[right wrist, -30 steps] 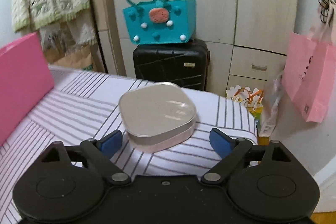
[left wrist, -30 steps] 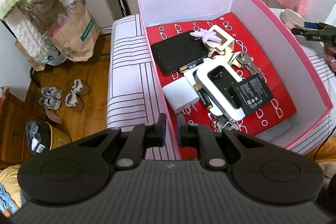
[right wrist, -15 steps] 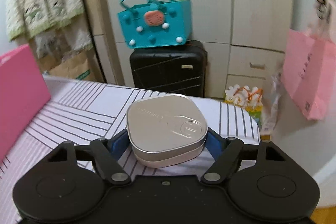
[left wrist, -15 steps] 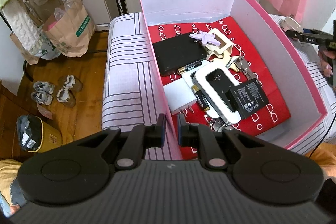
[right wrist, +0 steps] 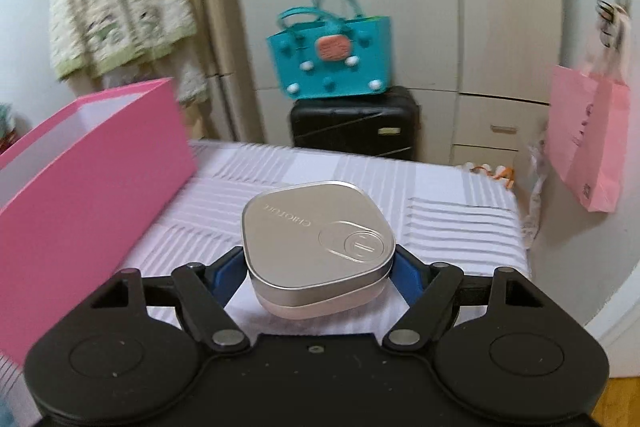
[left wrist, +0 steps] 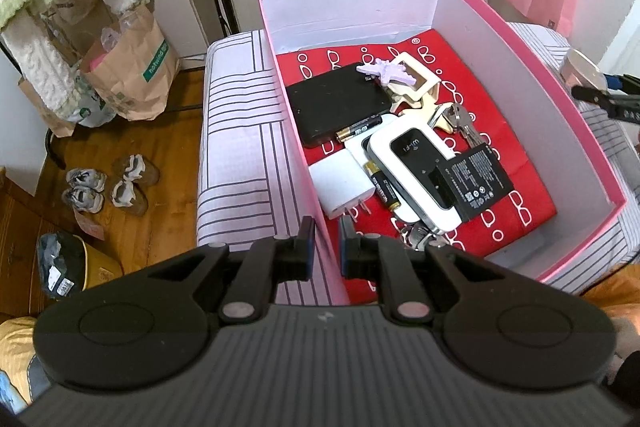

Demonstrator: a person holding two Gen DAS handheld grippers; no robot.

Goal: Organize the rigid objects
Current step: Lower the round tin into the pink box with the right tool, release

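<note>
above the striped bed, right gripper (right wrist: 318,269) clamps the silver tin (right wrist: 316,243); left gripper (left wrist: 326,241) pinches the pink box (left wrist: 532,67) wall.

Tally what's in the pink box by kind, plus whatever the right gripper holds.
Batteries: 2
Black case: 1
Wi-Fi router: 1
Battery pack: 1
Charger: 1
Key bunches: 2
Clips: 2
Tin, held: 1
Total: 11
</note>
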